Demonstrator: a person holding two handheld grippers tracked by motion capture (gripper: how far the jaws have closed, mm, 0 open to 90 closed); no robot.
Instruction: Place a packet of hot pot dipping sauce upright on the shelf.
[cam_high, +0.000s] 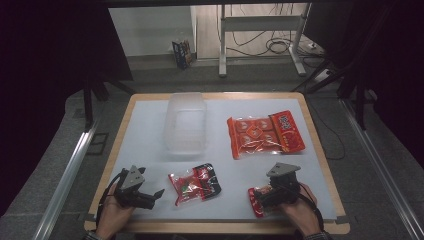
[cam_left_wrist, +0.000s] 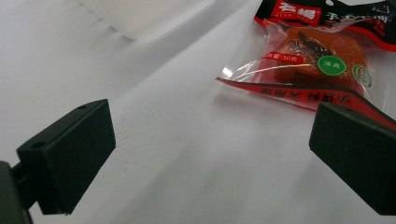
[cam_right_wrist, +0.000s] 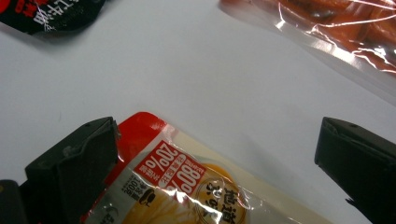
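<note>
With both grippers wide open and holding nothing, the right gripper (cam_high: 261, 196) stands over the red snack pouch (cam_right_wrist: 187, 186) at the table's (cam_high: 145, 145) near edge, so closing on its slippery film could push it off the edge.

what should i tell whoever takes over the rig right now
Left gripper: open, holding nothing, beside the red-and-black snack pack.
Right gripper: open, jaws either side of the red-and-yellow snack pack, not clamped.
Clear plastic bin: nothing visible in it, at the back of the white table top.
Large orange multipack: lies right of the bin.
Done: nothing packed, by the look of it.
Left: probably all three packs into the bin.
</note>
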